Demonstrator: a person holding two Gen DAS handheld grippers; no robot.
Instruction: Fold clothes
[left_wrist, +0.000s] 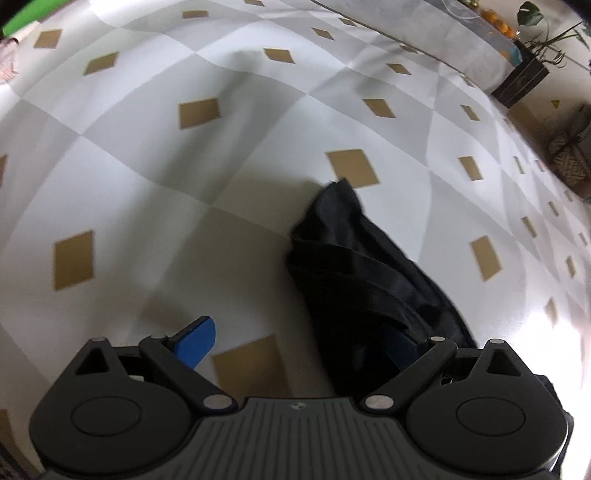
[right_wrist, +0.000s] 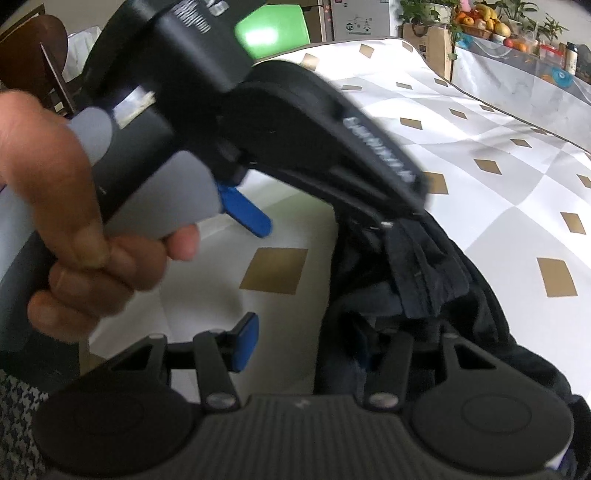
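White and grey checked cloth (left_wrist: 155, 177) with tan diamonds covers the broad surface beneath us, and we see it filling most of both wrist views. On it lies the dark garment (left_wrist: 354, 258), a black, bunched heap of fabric with folds running along it; in the left wrist view it stretches from near a tan diamond down to the right finger of our left gripper (left_wrist: 295, 347). That gripper's jaws stand wide apart: the left blue pad (left_wrist: 195, 341) hangs free over the cloth, while the right one is half buried in the garment, so nothing is pinched between them.

From the right wrist view we see the same left gripper from the side, held in a hand (right_wrist: 74, 221) wrapped around its grey handle, its far finger pushed into the fabric. Our right gripper (right_wrist: 306, 350) sits just below it, jaws parted too. Its left pad (right_wrist: 245, 341) is clear of everything, and its right finger is hidden among the dark folds; the jaws close on nothing.

Further back, beyond the cloth's edge, we make out potted plants (right_wrist: 421, 11), and a bowl of fruit (right_wrist: 480, 22).
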